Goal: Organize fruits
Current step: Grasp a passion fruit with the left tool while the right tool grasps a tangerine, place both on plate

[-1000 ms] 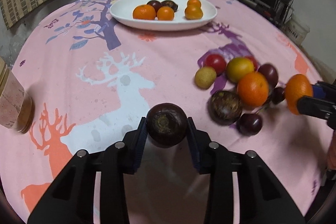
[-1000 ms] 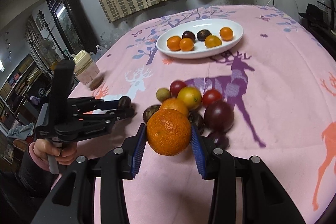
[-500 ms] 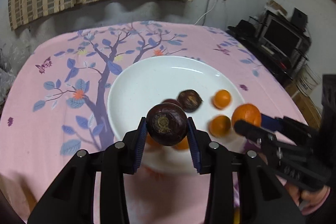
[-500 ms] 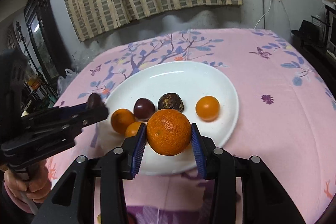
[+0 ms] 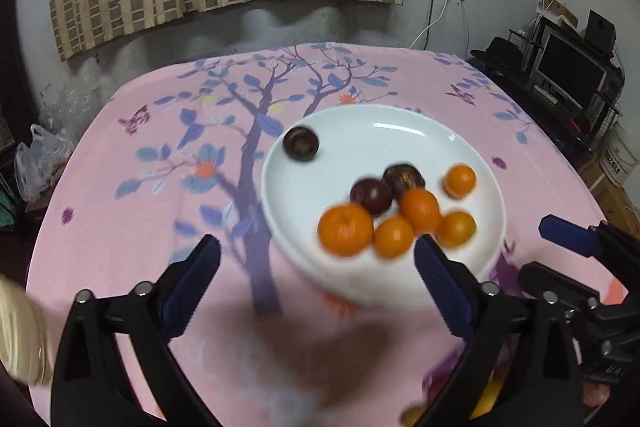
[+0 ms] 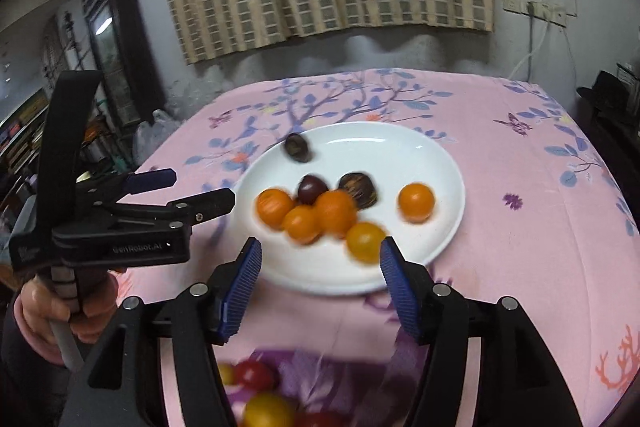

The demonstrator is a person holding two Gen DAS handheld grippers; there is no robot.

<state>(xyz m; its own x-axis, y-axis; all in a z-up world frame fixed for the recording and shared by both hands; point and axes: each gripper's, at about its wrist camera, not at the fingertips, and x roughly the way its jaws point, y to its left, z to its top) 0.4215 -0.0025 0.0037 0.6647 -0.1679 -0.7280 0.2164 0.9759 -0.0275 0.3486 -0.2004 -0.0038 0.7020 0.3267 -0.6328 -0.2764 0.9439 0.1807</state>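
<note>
A white plate [image 5: 400, 131] [image 6: 440, 163] on the pink tablecloth holds several oranges and dark fruits. A dark round fruit [image 5: 301, 143] [image 6: 296, 147] lies at the plate's far left rim, apart from the rest. A large orange [image 5: 345, 229] [image 6: 335, 212] lies among the cluster; the oranges look motion-blurred. My left gripper [image 5: 316, 267] is open and empty just short of the plate. My right gripper [image 6: 320, 279] is open and empty at the plate's near rim. Each gripper shows in the other's view: the right one [image 5: 576, 255] and the left one [image 6: 184, 193].
More loose fruits [image 6: 260, 387] lie on the cloth close under my right gripper. A pale jar [image 5: 20, 339] stands at the left edge. A plastic bag [image 5: 40, 155] sits beyond the table's left side. Electronics shelves [image 5: 568, 75] stand at the right.
Both grippers have opened and let go of their fruit. The dark fruit now lies at the plate's left rim and the large orange among the others. Both grippers have drawn back slightly.
</note>
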